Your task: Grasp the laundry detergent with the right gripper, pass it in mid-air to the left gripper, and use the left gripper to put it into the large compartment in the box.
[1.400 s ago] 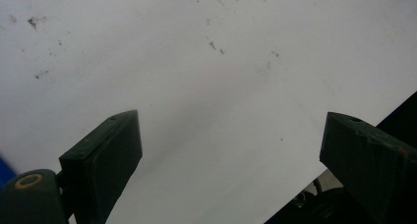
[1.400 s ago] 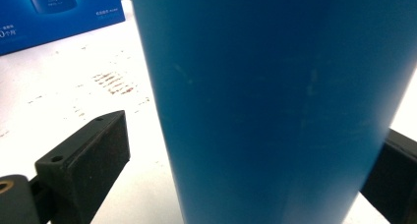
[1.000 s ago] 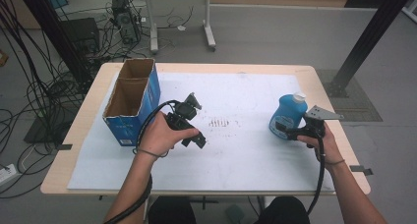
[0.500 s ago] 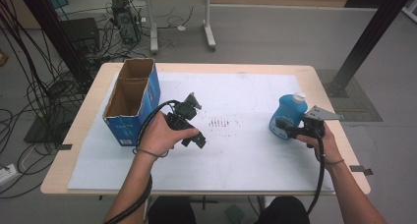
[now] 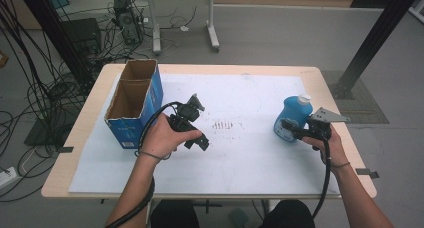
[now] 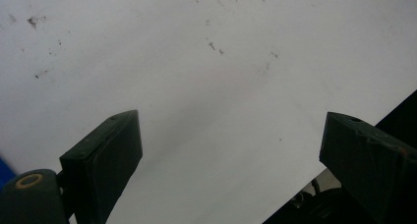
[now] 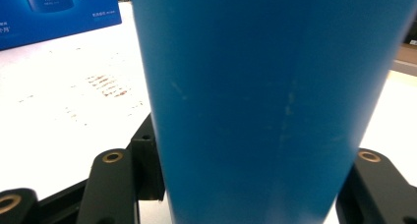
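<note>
the right gripper [image 5: 295, 133], jaws just closing, clamps the upright blue plastic bottle with a white cap [image 5: 292, 119] (long axis vertical), well right of the open blue cardboard box [image 5: 134, 105].

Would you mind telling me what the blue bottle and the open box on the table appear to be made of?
The blue bottle, with the right gripper closed on it, looks like smooth plastic: even colour, soft sheen, faint scuffs in the right gripper view, white cap. The open box looks like cardboard: matte brown inside, glossy blue printed outside.
</note>
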The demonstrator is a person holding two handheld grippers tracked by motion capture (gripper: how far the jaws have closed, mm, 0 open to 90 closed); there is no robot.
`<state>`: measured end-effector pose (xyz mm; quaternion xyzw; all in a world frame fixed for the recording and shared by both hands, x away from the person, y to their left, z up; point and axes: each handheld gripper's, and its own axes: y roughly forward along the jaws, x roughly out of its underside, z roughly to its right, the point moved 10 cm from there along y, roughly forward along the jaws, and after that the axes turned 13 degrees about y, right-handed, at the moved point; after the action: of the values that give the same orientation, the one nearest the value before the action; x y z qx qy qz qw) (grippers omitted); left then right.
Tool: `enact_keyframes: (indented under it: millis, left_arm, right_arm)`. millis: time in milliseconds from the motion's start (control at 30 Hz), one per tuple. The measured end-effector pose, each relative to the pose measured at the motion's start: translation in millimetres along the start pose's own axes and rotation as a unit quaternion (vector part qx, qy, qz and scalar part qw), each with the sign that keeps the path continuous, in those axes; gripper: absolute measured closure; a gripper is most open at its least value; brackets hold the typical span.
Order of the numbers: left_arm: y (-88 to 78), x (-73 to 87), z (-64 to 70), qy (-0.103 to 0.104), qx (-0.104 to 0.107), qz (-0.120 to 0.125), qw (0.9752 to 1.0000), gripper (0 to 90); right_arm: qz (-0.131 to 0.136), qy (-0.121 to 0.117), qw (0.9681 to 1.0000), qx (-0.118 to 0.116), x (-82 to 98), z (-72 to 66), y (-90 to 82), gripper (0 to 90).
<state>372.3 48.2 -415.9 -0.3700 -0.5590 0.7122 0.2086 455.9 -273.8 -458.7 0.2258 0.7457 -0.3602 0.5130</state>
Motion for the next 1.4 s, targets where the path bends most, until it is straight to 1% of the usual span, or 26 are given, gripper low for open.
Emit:
enact_keyframes:
  millis: [433, 733, 933, 1400]
  left_arm:
    - [-0.7, -0.4, 1.1, 0.0, 0.001, 0.002, 1.0, 9.4]
    - [-0.5, 0.5, 0.7, 0.0, -0.001, 0.0, 1.0, 9.4]
    - [0.8, -0.2, 1.3, 0.0, 0.002, 0.001, 1.0, 9.4]
    - [2.6, -0.3, 2.4, 0.0, 0.004, 0.001, 1.0, 9.3]
  right_arm:
    - [-0.002, -0.006, 1.0, -0.004, 0.1, 0.2, -0.3, 43.5]
    - [-0.001, -0.005, 1.0, -0.007, 0.2, 0.4, -0.5, 43.9]
    - [-0.001, -0.008, 0.9999, -0.008, 0.2, 0.4, -0.5, 43.9]
    - [0.005, -0.008, 0.9999, -0.007, 0.5, 0.5, -0.5, 43.9]
